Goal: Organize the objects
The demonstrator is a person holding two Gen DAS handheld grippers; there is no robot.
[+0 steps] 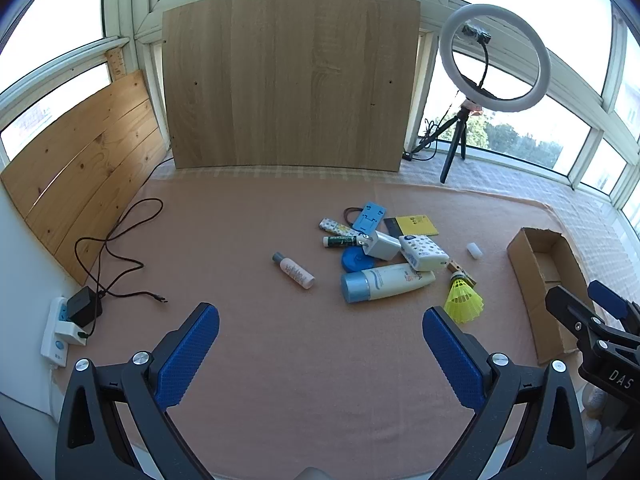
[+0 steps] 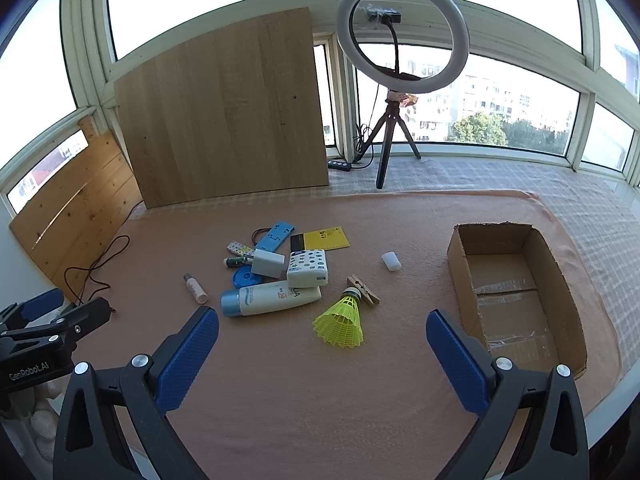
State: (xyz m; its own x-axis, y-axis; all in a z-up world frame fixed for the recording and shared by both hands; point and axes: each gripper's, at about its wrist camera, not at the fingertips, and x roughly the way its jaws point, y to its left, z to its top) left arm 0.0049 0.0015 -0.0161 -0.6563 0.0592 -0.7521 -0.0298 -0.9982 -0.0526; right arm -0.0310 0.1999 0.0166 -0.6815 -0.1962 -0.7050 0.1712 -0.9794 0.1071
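Left of cardboard box (image 2: pixel 516 288), clutter heap waits on mat. Left gripper (image 1: pixel 320 344) and right gripper (image 2: pixel 322 344) both spread wide, holding nothing. Shuttlecock (image 2: pixel 340 322) nearest box; feather-light skirt likely to crush or squirt from pinch. Sunscreen tube (image 2: pixel 272 300) beyond, may roll.

Clutter pile (image 2: pixel 280 268) at counter (image 2: pixel 320 400) centre. Small bottle (image 2: pixel 195 288) lies apart on its left-edge side. Shuttlecock (image 2: pixel 342 322) touches clothespin (image 2: pixel 364 290), toward the right edge. Cardboard box (image 2: pixel 516 280) near right edge. Ring light (image 2: pixel 402 36) behind, by far edge.
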